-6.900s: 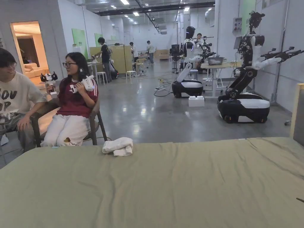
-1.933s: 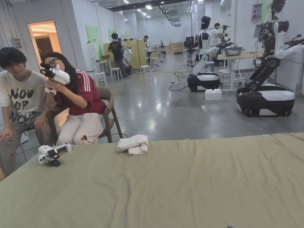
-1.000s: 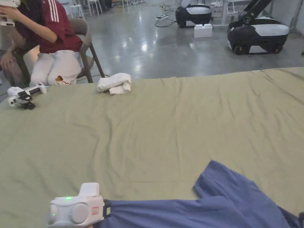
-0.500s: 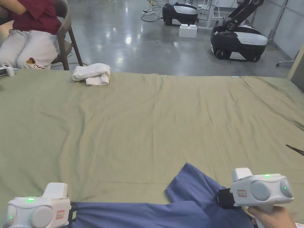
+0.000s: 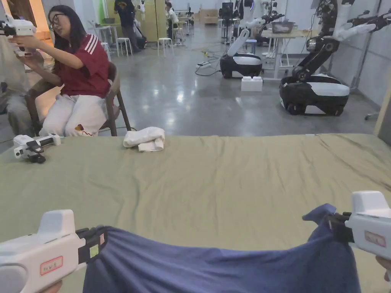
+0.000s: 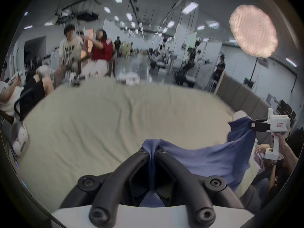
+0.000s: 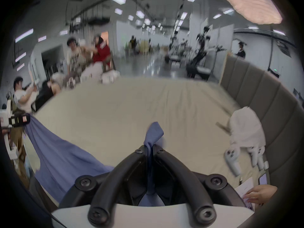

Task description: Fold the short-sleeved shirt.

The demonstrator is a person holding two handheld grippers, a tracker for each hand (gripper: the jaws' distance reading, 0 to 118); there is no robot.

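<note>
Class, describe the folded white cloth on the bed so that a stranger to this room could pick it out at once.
Start from the big bed under its olive-green sheet and follow its far edge leftward. The folded white cloth lies there, near the chair. Unlike the spare handheld gripper further left, it is soft and rolled, without black parts.

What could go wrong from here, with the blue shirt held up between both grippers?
1. Both grips look thin: the left gripper and right gripper each pinch only a small bunch of the blue shirt, so a corner might slip out when it is spread.
2. The shirt sags between them over the near edge of the green sheet; laid down like this, it could land creased or partly off the edge.
</note>
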